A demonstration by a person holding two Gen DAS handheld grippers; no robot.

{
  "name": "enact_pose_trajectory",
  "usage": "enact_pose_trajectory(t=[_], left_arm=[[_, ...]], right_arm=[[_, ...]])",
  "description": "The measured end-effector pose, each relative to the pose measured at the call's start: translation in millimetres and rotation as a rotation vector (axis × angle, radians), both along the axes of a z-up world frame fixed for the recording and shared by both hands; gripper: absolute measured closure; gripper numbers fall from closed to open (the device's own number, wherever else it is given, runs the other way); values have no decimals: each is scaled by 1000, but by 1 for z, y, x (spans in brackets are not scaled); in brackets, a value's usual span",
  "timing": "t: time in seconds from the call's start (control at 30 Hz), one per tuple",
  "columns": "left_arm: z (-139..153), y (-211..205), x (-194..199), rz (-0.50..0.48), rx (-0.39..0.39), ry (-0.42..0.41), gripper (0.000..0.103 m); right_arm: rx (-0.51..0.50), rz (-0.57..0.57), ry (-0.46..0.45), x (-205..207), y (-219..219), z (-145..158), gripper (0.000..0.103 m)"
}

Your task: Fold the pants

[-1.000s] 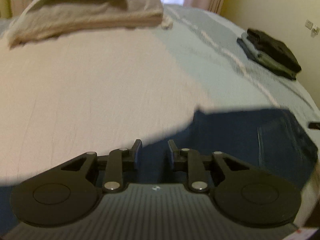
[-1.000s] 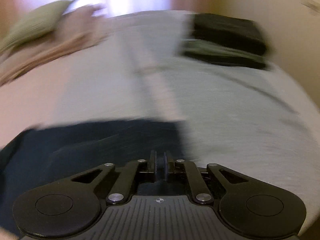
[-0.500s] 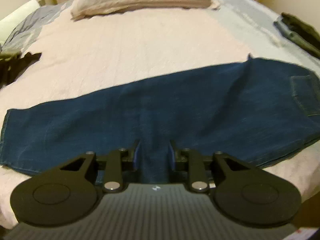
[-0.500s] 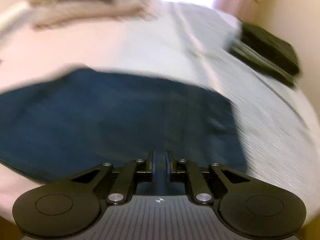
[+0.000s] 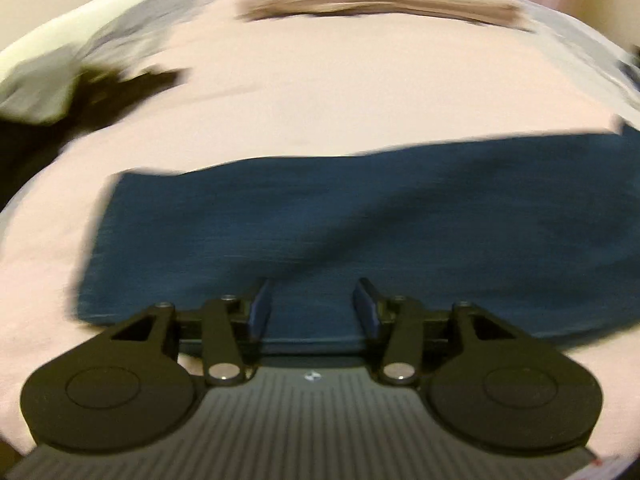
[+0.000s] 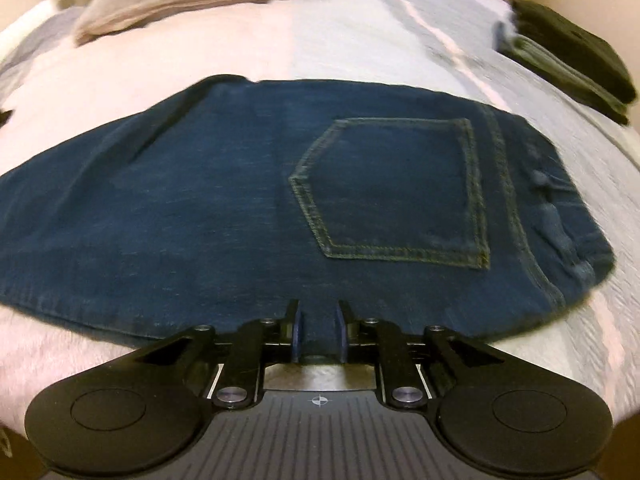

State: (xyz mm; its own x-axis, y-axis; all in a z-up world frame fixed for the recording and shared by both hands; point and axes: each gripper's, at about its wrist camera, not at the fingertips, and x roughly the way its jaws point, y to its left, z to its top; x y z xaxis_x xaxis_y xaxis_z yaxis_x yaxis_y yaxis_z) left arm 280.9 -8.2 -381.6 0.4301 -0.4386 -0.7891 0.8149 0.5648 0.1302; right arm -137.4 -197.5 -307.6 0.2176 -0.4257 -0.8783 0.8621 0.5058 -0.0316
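Here, jeans point(image 6: 240, 208) lie flat on the bed point(image 5: 320, 92) just ahead of both open, empty jaws, left gripper point(image 5: 314, 306) wider than right gripper point(image 6: 318, 330); each should pinch its end squarely before folding.

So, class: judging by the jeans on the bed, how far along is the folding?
Done: the jeans lie flat on the bed as one long strip, pocket up, apparently halved lengthwise. In hand: nothing; left tongs and right tongs are open at the near edge. Left: the crosswise folds.
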Motion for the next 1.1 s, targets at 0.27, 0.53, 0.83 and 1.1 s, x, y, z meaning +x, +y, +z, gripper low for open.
enact_pose_trajectory(t=[0.27, 0.53, 0.83, 1.1], left_arm=[[32, 50, 67, 159, 106, 45, 59], [118, 79, 24, 93, 215, 234, 44], [216, 87, -39, -66, 175, 208, 34], [252, 87, -65, -131, 136, 179, 33]], right_arm=[[116, -219, -18, 11, 42, 30, 80], [255, -232, -197, 48, 116, 102, 38], [171, -97, -157, 73, 173, 177, 37], [168, -44, -111, 70, 203, 189, 37]])
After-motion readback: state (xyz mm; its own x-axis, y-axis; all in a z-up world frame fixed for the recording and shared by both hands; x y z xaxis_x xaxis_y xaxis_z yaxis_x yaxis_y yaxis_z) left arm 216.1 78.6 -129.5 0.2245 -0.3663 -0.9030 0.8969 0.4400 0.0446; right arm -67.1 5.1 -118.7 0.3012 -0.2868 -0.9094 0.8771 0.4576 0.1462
